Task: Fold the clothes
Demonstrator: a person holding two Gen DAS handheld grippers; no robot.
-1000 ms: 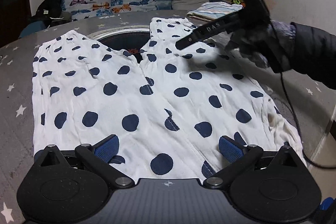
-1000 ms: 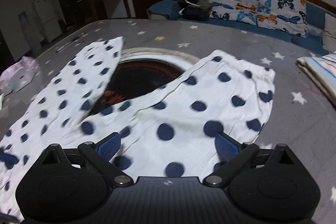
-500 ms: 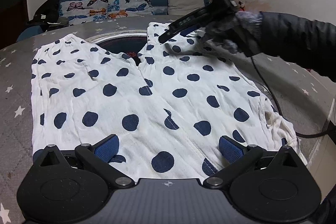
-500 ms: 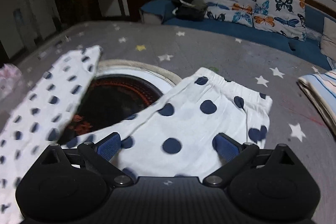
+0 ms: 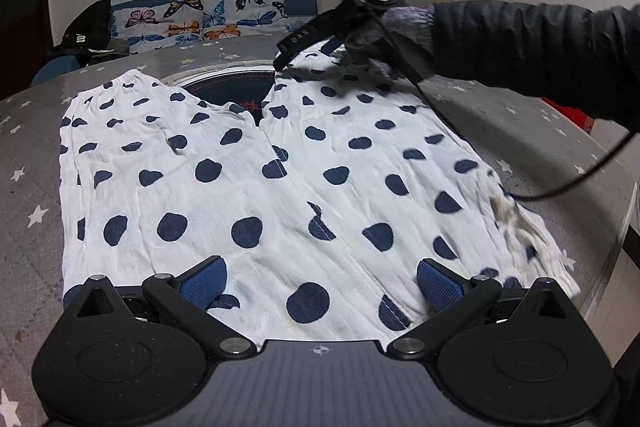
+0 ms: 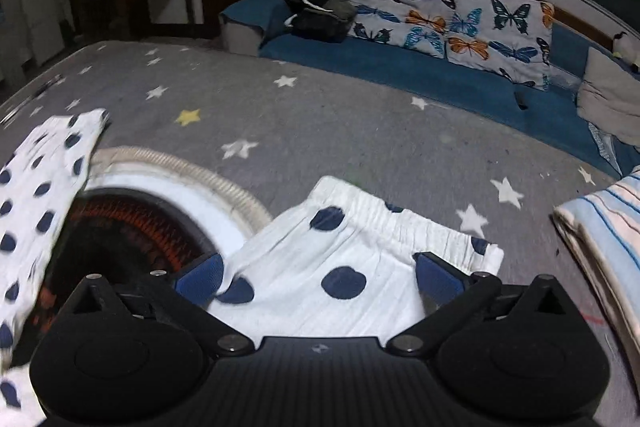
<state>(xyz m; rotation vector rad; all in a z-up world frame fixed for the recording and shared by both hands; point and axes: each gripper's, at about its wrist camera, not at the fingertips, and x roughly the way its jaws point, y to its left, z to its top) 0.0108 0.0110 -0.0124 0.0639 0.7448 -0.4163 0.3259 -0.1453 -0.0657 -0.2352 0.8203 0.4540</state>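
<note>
White trousers with navy dots [image 5: 288,167] lie flat on a grey star-print surface, both legs stretching away from me. My left gripper [image 5: 322,277] is open just above the waistband end, blue pads on either side of the cloth. In the left wrist view a gloved hand holds my right gripper [image 5: 280,57] low over the far end of the right leg. The right wrist view shows that leg's gathered cuff [image 6: 400,223] between the open blue pads of my right gripper [image 6: 320,277]. The other leg [image 6: 36,187] lies at the left.
A round opening with a pale rim [image 6: 180,167] and a dark red-lit inside sits between the two legs. A folded striped cloth [image 6: 604,239] lies at the right. A blue couch with butterfly cushions [image 6: 460,23] and dark clothes runs behind. A black cable [image 5: 560,187] trails right.
My right gripper has moved forward along the right leg and come down to its cuff. The left gripper has stayed over the waistband.
</note>
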